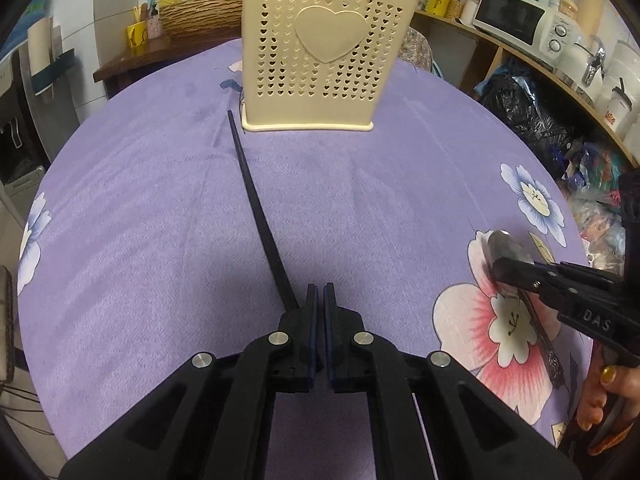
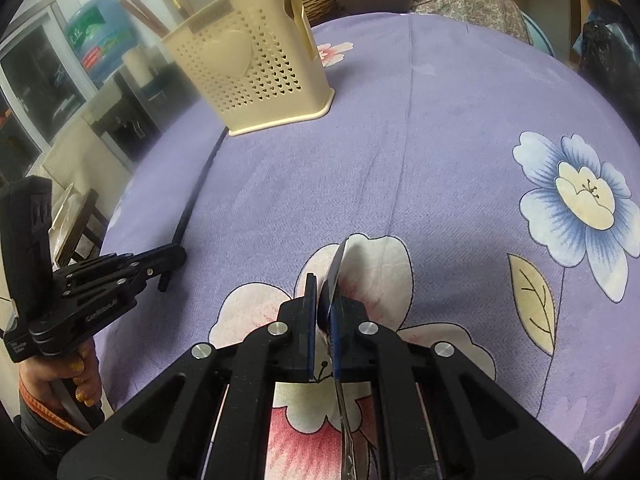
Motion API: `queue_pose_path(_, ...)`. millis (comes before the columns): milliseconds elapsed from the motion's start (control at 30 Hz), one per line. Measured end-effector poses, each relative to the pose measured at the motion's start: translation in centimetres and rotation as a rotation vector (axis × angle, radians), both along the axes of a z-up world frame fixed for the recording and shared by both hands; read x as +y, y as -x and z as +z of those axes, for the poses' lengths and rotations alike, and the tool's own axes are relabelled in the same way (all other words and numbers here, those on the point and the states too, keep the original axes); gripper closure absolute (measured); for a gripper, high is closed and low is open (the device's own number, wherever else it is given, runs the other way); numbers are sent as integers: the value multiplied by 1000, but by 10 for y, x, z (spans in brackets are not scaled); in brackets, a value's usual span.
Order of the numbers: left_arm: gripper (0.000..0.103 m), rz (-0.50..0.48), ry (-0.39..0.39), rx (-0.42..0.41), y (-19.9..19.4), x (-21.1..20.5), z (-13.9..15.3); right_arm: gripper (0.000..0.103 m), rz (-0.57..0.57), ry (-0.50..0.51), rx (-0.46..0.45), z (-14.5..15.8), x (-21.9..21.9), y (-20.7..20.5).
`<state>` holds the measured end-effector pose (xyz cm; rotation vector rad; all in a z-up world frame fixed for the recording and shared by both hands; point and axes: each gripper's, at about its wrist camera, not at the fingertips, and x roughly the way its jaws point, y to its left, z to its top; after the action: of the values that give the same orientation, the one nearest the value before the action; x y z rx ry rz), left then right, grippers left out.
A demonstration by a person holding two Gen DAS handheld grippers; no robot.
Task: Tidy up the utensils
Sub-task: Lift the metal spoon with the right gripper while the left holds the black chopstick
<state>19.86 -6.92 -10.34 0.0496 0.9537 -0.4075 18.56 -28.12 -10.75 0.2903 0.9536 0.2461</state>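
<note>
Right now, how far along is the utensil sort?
Done: a few brown handles already stand in the cream holder. In hand: the left gripper is shut on a black chopstick, and the right gripper is shut on a metal spoon. Left: both still need dropping into the holder.

Glossy metal spoon [image 2: 339, 276]; matt black chopstick [image 1: 256, 204]; perforated cream plastic holder [image 1: 320, 52]; soft, fuzzy purple tablecloth [image 1: 160, 208].

A home kitchen is indicated: a microwave [image 1: 510, 20] is shelved at far right, a water-cooler bottle [image 2: 96, 36] at far left, a floral cloth [image 1: 160, 200] on the counter.
</note>
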Motion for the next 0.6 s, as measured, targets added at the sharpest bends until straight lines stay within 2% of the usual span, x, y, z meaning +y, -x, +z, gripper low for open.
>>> queue_pose_path(100, 96, 22, 1, 0, 8, 6, 0, 96, -4, 19, -5, 0, 3, 0)
queue_pose_path(200, 84, 26, 23, -12, 20, 7, 0, 96, -1, 64, -9, 2, 9, 0)
queue_pose_path(267, 84, 34, 9, -29, 23, 2, 0, 96, 1, 80, -8, 2, 11, -2)
queue_pose_path(333, 86, 41, -5, -47, 24, -1, -1, 96, -7, 80, -3, 2, 11, -6)
queue_pose_path(400, 99, 58, -11, -54, 23, 0, -1, 96, -9, 78, -1, 2, 10, -9)
queue_pose_path(433, 101, 62, -10, -61, 22, 2, -2, 96, -9, 80, -2, 2, 10, -11)
queue_pose_path(533, 101, 60, 29, -50, 21, 9, -3, 97, -4, 71, -8, 1, 9, -13)
queue_pose_path(600, 101, 58, 35, -49, 20, 11, -1, 97, 4, 24, -14, 2, 7, -12)
